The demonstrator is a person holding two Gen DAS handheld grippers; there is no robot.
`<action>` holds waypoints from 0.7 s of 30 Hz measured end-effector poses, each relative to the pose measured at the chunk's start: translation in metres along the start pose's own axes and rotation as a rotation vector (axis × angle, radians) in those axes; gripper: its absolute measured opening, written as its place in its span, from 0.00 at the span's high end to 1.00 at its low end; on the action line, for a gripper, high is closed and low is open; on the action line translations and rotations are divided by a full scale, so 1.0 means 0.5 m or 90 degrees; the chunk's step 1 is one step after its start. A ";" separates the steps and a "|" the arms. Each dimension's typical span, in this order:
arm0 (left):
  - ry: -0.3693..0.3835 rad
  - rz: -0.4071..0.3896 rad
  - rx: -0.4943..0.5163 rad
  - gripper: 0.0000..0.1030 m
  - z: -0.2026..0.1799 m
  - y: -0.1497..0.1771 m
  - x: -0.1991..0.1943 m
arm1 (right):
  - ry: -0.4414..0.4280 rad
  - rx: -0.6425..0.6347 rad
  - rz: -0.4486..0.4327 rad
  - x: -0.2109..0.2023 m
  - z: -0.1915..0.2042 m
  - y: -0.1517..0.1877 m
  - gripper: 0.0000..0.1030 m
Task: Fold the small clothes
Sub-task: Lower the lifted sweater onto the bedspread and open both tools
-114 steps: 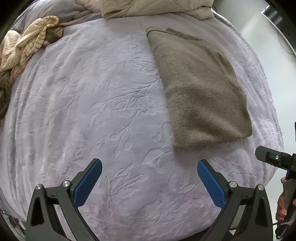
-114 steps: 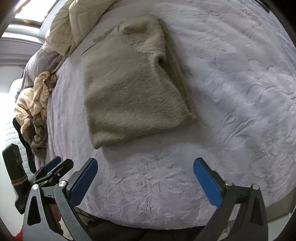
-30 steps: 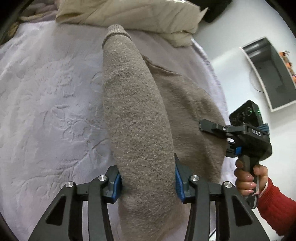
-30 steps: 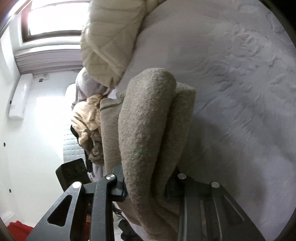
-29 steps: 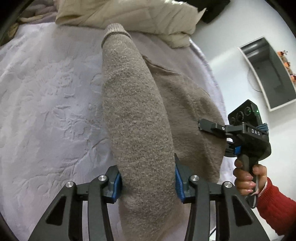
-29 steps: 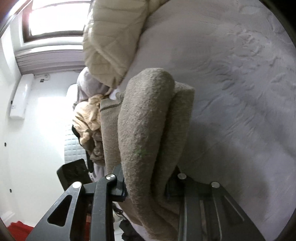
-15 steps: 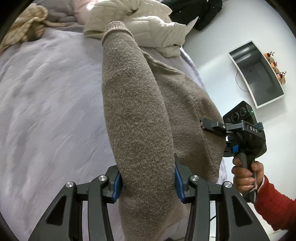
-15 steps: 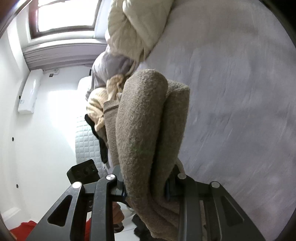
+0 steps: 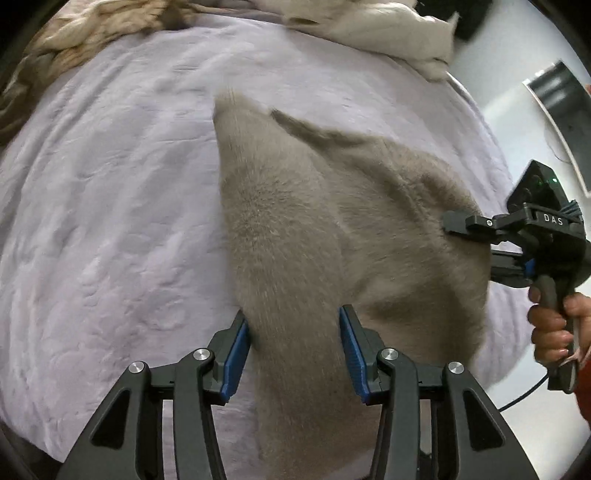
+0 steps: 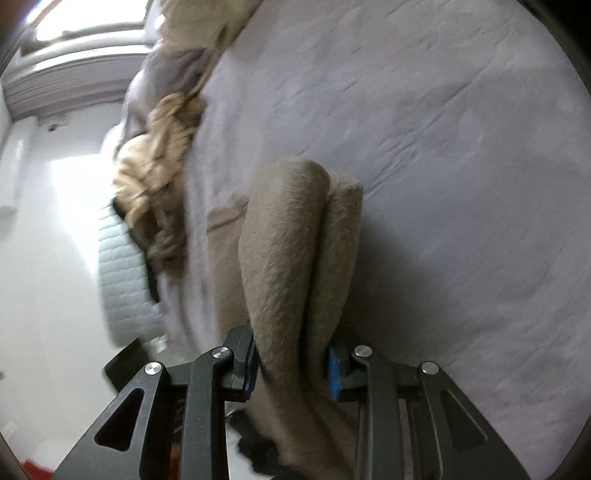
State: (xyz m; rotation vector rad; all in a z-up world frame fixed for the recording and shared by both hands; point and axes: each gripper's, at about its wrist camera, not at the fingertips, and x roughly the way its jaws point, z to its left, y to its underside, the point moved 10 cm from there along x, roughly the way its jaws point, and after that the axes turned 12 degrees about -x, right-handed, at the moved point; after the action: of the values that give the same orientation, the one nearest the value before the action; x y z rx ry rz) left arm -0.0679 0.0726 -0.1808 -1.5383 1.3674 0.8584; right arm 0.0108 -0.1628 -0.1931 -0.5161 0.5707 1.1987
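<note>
Taupe knitted sweater [image 9: 295, 229], thick and fuzzy, hangs bunched between two hand-held grippers above a bed, its far end draping down onto a lilac bedspread [image 9: 110, 221] embossed with a leafy pattern. Nearest the left wrist camera, the left gripper [image 9: 293, 347] has its blue-padded fingers [image 9: 236, 347] pressed against either side of a thick roll of the knit, the jaws standing only as far apart as that roll is wide. On the far side of the garment, the right gripper [image 9: 469, 236] bites into the sweater's opposite edge, its black body carrying the white letters "DAS" and a small green light; a person's hand [image 9: 550, 321] grips its handle, a red sleeve [image 9: 583, 384] at the frame's edge and a thin black cable trailing below. Seen from the right wrist camera, the same right gripper [image 10: 291, 363] is clamped narrowly on a doubled fold of the sweater [image 10: 288, 251], blue pads [image 10: 334, 373] just showing at each side of the cloth. Beyond the garment, a cream quilted jacket [image 9: 388, 26] lies at the head of the bed, and a striped beige garment [image 9: 74, 33] is heaped at the far left edge of the bedspread. A grey tray-like object [image 9: 561, 103] sits on the pale floor to the right, too blurred to identify. Both views are softened by motion blur.
</note>
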 end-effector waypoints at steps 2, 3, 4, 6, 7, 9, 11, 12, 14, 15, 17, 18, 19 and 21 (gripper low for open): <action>-0.006 -0.010 -0.016 0.32 0.014 -0.004 -0.008 | 0.055 0.000 -0.002 -0.011 -0.029 -0.015 0.65; -0.027 -0.020 -0.023 0.25 0.028 -0.005 -0.015 | 0.081 -0.008 -0.001 -0.016 -0.036 -0.018 0.60; -0.041 -0.028 -0.025 0.19 0.031 -0.008 -0.019 | 0.116 -0.019 0.002 -0.021 -0.041 -0.021 0.54; -0.052 -0.029 -0.026 0.19 0.033 -0.014 -0.028 | 0.193 -0.044 0.003 -0.050 -0.055 -0.013 0.40; -0.057 -0.029 -0.027 0.19 0.039 -0.012 -0.033 | 0.208 -0.051 0.002 -0.056 -0.050 -0.016 0.40; -0.071 -0.036 -0.031 0.19 0.033 -0.014 -0.039 | 0.243 -0.074 -0.004 -0.080 -0.037 -0.009 0.43; -0.093 -0.046 -0.031 0.19 0.022 -0.015 -0.048 | 0.250 -0.106 -0.013 -0.105 -0.016 0.012 0.62; -0.115 -0.067 -0.022 0.19 0.010 -0.027 -0.049 | 0.249 -0.120 -0.016 -0.115 -0.005 0.026 0.69; -0.143 -0.097 0.002 0.00 0.002 -0.043 -0.052 | 0.253 -0.143 -0.018 -0.116 0.021 0.040 0.77; -0.163 -0.112 0.018 0.00 -0.003 -0.048 -0.058 | 0.258 -0.159 -0.019 -0.121 0.035 0.053 0.78; -0.165 -0.112 0.035 0.00 -0.019 -0.046 -0.064 | 0.259 -0.184 -0.018 -0.114 0.066 0.066 0.78; -0.161 -0.106 0.038 0.00 -0.027 -0.045 -0.065 | 0.256 -0.197 -0.014 -0.106 0.084 0.073 0.78; -0.160 -0.102 0.039 0.00 -0.032 -0.043 -0.063 | 0.253 -0.211 -0.006 -0.096 0.100 0.078 0.78; -0.157 -0.089 0.038 0.00 -0.038 -0.038 -0.055 | 0.269 -0.248 0.013 -0.078 0.116 0.093 0.78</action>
State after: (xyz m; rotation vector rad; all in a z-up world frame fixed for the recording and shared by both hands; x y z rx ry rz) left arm -0.0545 0.0657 -0.1457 -1.4128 1.0857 0.8802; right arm -0.0361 -0.1396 -0.1273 -1.1136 0.7024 1.2330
